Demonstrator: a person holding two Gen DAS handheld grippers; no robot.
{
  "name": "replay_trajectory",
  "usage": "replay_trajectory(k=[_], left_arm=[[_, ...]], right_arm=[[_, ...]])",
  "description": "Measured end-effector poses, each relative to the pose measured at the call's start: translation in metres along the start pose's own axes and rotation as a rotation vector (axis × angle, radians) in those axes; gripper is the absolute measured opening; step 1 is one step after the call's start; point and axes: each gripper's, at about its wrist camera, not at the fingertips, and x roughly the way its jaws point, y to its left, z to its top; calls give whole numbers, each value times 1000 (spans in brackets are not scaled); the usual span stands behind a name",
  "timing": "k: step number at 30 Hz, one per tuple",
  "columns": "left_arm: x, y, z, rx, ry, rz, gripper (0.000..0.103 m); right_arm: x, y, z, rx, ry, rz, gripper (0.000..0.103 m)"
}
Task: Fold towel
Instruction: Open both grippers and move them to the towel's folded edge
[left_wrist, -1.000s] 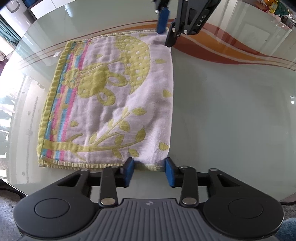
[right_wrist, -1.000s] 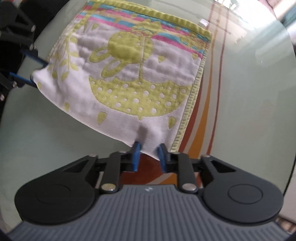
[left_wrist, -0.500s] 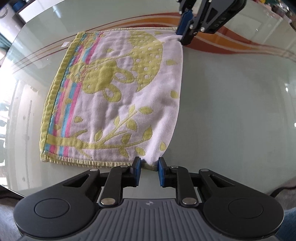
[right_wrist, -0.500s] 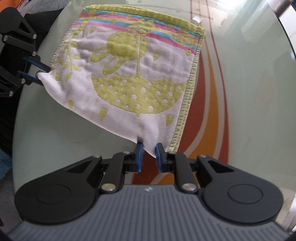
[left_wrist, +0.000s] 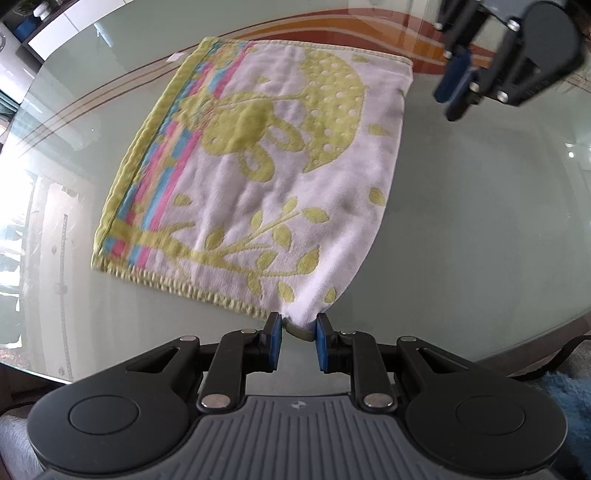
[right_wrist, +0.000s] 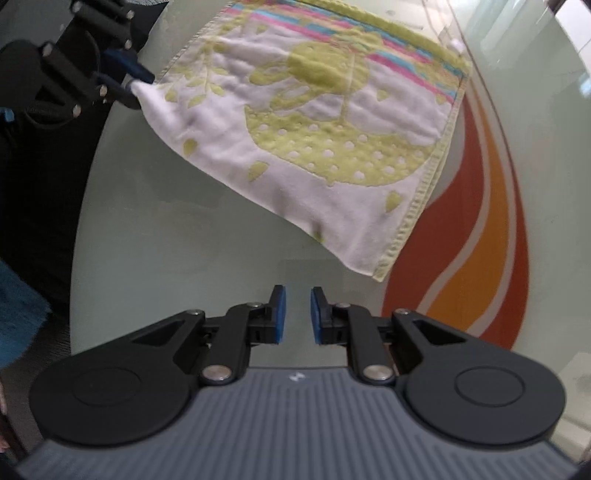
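A folded white towel (left_wrist: 273, 155) with a lime-green umbrella pattern and pink and blue stripes lies on the glass table (left_wrist: 480, 229). My left gripper (left_wrist: 297, 339) is shut on the towel's near corner, which bunches between its blue pads and is lifted a little. In the right wrist view the towel (right_wrist: 314, 122) lies ahead, and the left gripper (right_wrist: 131, 86) pinches its far left corner. My right gripper (right_wrist: 294, 314) is open and empty, just short of the towel's near corner. It also shows in the left wrist view (left_wrist: 456, 92), off the towel's far right corner.
The glass table has red and orange curved bands (right_wrist: 484, 229) along its right side in the right wrist view. The table's edge (left_wrist: 535, 332) runs close on the right of the left wrist view, with a blue rug (right_wrist: 18, 314) on the floor beyond.
My right gripper has let go of its towel corner, opened and drawn back. The released corner has dropped. My left gripper still holds its corner.
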Motion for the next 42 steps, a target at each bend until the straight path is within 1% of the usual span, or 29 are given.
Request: replay_trajectory(k=[1,2,4,5,6,8,10,13,15,16,18,20,23,25,26,27,28,29,30,31,32,34,37,40,42], left_arm=[[-1,1,-2,-6,-2,-1,24],[-3,0,-3,-12,-10,-8,25],[-11,-5,-4,-23,-30,-13,32],[-16,-9,-6,-25,-48,-13,35],[-18,-10,-7,-25,-56,-11,39],[-19,-13,-3,-30,-66,-8,41],[-21,-12,-6,-41,-75,-13,44],[-26,-11,-10,-42,-83,-13,49],[-30,-11,-13,-42,-85,-12,49],[-23,-12,-10,-44,-86,-13,49],[-24,-9,-11,-60,-98,-26,50],[-25,-8,-11,-85,-98,-30,52],[-27,1,-11,-133,-101,-37,57],[-25,17,-7,-220,-97,-42,57],[-25,19,-7,-231,-97,-42,57],[-23,34,-3,-312,-94,-37,57],[-22,43,-1,-363,-93,-34,57],[-22,45,0,-346,-98,-42,57],[-18,62,4,-440,-87,-28,57],[-16,71,6,-483,-86,-10,57],[-15,79,7,-525,-84,9,57],[-11,92,12,-566,-80,35,57],[-4,114,19,-618,-63,43,57],[0,123,24,-626,-57,53,57],[5,129,28,-636,-47,72,57]], right_arm=[[-3,2,0,-13,-11,-22,21],[-5,3,1,-25,-22,-45,29],[-13,12,0,-90,-52,-111,34],[-16,15,1,-107,-57,-118,37],[-18,19,4,-118,-58,-123,38],[-17,23,7,-151,-50,-134,39],[-7,26,15,-188,-30,-140,39],[-8,32,9,-214,-21,-140,39],[-11,31,8,-216,-30,-137,39],[-10,30,9,-211,-38,-138,39],[-8,26,9,-196,-53,-140,45],[-8,21,6,-165,-70,-146,50],[-11,9,4,-94,-103,-141,51],[-14,-4,6,-10,-133,-157,51],[-15,-10,8,38,-139,-166,51],[-14,-20,13,115,-142,-181,51],[-13,-30,19,192,-143,-201,51],[-11,-36,24,242,-145,-220,51],[-8,-44,31,305,-151,-240,51],[-5,-50,38,355,-162,-246,51],[-4,-53,42,378,-170,-239,51],[2,-62,59,436,-202,-202,51],[11,-72,85,449,-202,-184,50],[22,-81,110,441,-175,-185,49],[24,-86,118,447,-179,-176,49]])
